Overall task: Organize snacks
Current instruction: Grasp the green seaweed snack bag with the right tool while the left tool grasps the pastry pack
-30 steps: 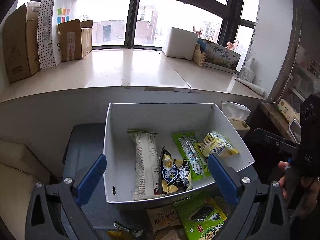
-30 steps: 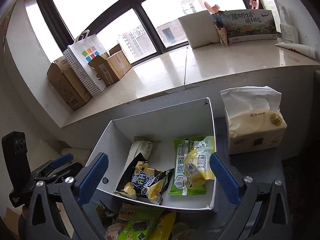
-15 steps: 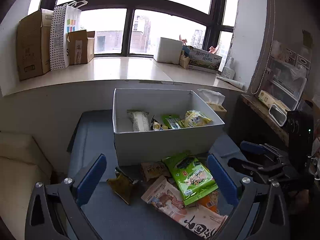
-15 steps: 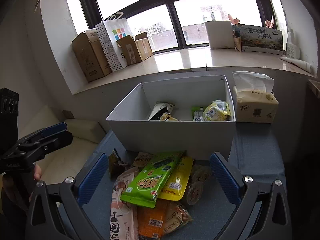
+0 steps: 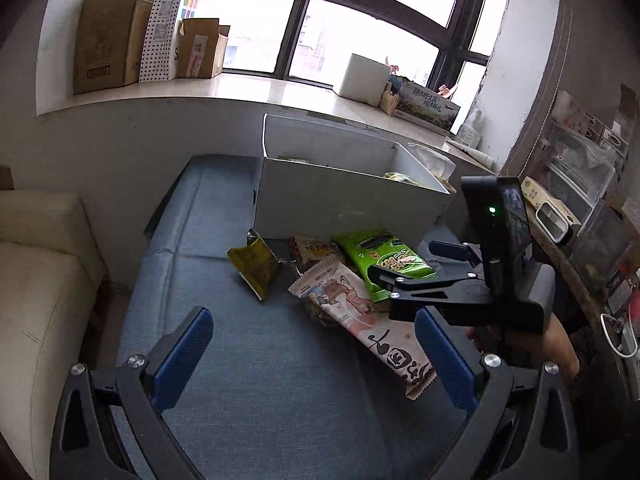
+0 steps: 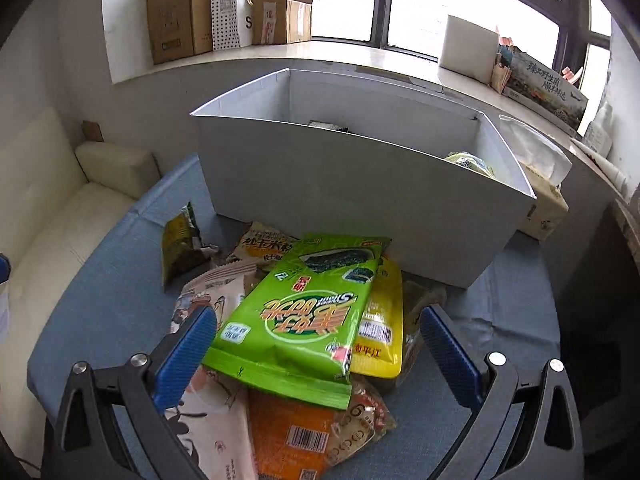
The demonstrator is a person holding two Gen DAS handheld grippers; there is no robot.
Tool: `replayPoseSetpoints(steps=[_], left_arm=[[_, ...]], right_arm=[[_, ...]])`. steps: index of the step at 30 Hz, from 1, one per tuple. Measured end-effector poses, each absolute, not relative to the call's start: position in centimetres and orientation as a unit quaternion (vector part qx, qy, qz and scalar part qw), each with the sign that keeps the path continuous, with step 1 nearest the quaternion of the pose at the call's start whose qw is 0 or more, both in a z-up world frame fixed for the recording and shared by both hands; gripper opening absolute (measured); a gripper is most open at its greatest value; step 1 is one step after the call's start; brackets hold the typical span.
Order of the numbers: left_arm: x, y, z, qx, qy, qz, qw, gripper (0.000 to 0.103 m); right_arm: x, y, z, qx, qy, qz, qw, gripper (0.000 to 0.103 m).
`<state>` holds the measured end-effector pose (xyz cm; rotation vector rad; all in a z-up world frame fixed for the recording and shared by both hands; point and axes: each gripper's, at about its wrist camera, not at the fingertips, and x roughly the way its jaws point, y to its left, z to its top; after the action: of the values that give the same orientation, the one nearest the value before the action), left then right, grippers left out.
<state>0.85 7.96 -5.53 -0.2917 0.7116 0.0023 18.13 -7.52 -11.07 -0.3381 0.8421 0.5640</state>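
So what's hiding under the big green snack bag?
Under the green bag peek a yellow packet, an orange packet and a cartoon-printed packet. Anything beneath its middle is covered.

A white open-topped box stands in the middle of the right wrist view, with a few packets showing just above its rim. In front of it, at lower centre, loose snacks lie heaped: a green seaweed bag on top, overlapping a yellow packet, an orange packet and a long white illustrated bag. A crumpled olive-gold packet lies apart at left.
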Motion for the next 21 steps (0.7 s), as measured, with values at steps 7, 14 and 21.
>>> replayPoseSetpoints(steps=[7, 14, 21], left_arm=[[1.1, 7.7, -6.2, -0.139, 0.356, 0.003, 0.924, 0.103], [1.0, 7.5, -6.7, -0.137, 0.361, 0.002, 0.923, 0.103], [2.6, 6.1, -7.7, -0.132, 0.387, -0.009, 0.912, 0.103]], right_arm=[[21.2, -3.7, -13.4, -0.213, 0.449, 0.24, 0.834, 0.103], [21.2, -5.0, -13.0, -0.194, 0.452, 0.252, 0.833, 0.075], [19.1, -8.8, -9.6, -0.135, 0.419, 0.289, 0.85, 0.074]])
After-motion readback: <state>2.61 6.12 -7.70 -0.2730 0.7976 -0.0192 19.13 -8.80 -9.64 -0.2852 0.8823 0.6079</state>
